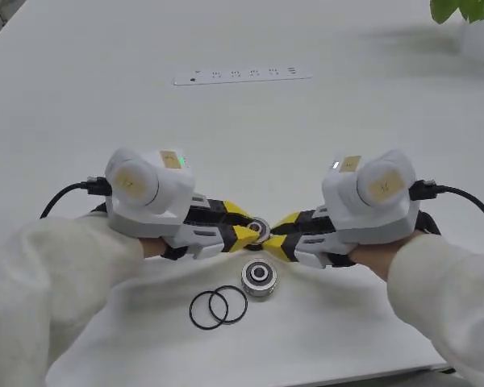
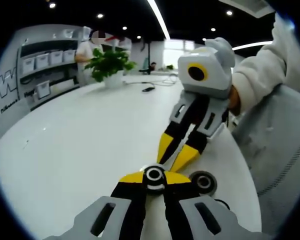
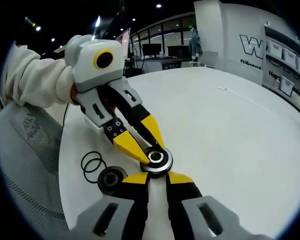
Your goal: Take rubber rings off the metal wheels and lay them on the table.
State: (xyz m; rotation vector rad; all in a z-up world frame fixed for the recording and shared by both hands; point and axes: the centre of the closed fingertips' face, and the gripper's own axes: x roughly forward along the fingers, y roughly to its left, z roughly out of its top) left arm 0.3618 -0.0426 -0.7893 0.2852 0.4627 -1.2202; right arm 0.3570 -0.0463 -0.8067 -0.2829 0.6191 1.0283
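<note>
Rubber rings (image 1: 218, 307), two of them, lie flat on the white table (image 1: 347, 105) in the head view. They overlap a bit and are close to the person. A second wheel (image 1: 259, 276) sits just beside them. Behind it, the left gripper (image 1: 246, 233) and the right gripper (image 1: 274, 235) meet tip to tip, with the metal wheel (image 1: 258, 229) held between them. A power strip (image 1: 242, 76) lies far back, and a plant (image 1: 466, 8) peeks in at the far corner.

In the left gripper view, the left gripper (image 2: 154, 178) has its yellow tips squeezed onto the metal wheel (image 2: 154, 176) from both sides. The right gripper (image 2: 176, 159) reaches in from the top with its jaws almost together, and its tips touch the wheel's far edge. The second wheel (image 2: 203, 181) sits just beside it on the table.

In the right gripper view, the right gripper (image 3: 157, 176) has its jaws only a little apart and pinches the near edge of the metal wheel (image 3: 156, 159). The left gripper (image 3: 142, 147) comes in from the left, closed on the same wheel. The second wheel (image 3: 111, 179) and the rubber rings (image 3: 92, 162) lie off to the left.
</note>
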